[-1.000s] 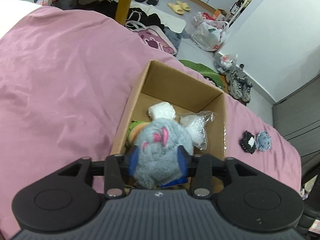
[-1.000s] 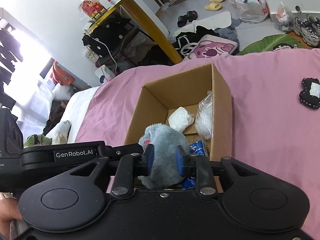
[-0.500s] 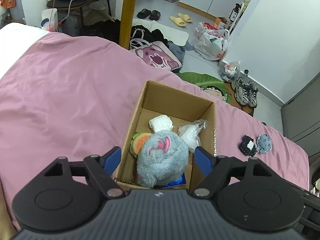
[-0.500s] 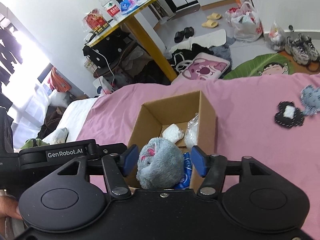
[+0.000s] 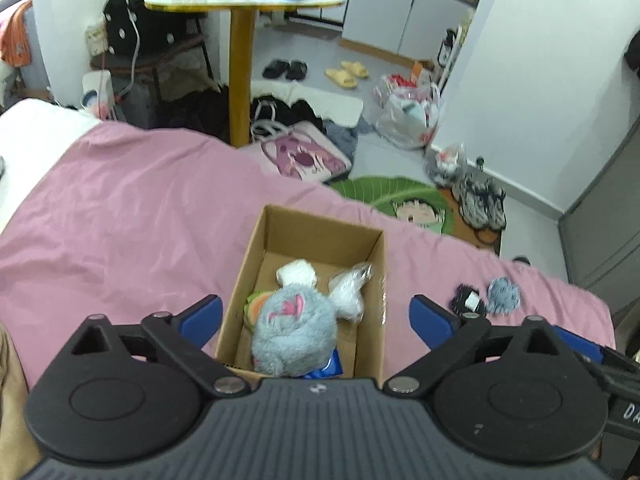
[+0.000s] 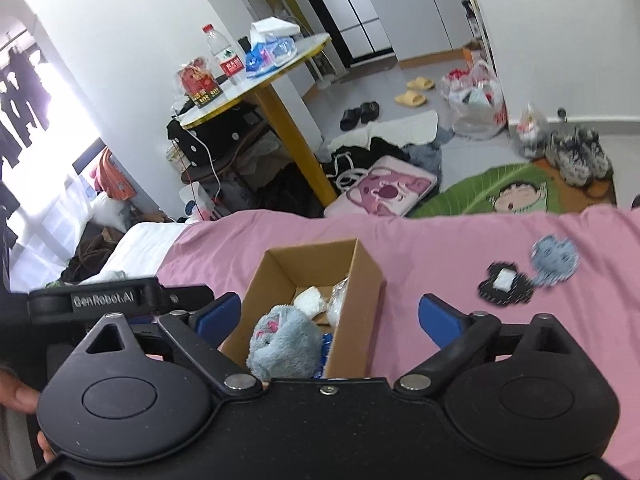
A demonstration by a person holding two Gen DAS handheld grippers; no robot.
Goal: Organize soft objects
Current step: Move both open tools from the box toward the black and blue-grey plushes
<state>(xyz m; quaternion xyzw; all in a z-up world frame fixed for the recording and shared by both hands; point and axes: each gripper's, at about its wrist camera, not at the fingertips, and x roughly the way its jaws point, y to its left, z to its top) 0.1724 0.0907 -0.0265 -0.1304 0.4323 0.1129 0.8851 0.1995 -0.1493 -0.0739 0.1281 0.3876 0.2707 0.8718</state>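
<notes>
My left gripper (image 5: 316, 316) and right gripper (image 6: 330, 312) both gape wide, holding nothing. The cardboard box (image 5: 280, 224) on the pink bedcover (image 5: 120, 216) holds the grey plush (image 5: 294, 326), 1 white bundle (image 5: 297, 273) and 1 plastic-wrapped item (image 5: 348, 292).

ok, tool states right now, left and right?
Left tool: open, holding nothing, above the grey plush in the cardboard box.
Right tool: open, holding nothing.
</notes>
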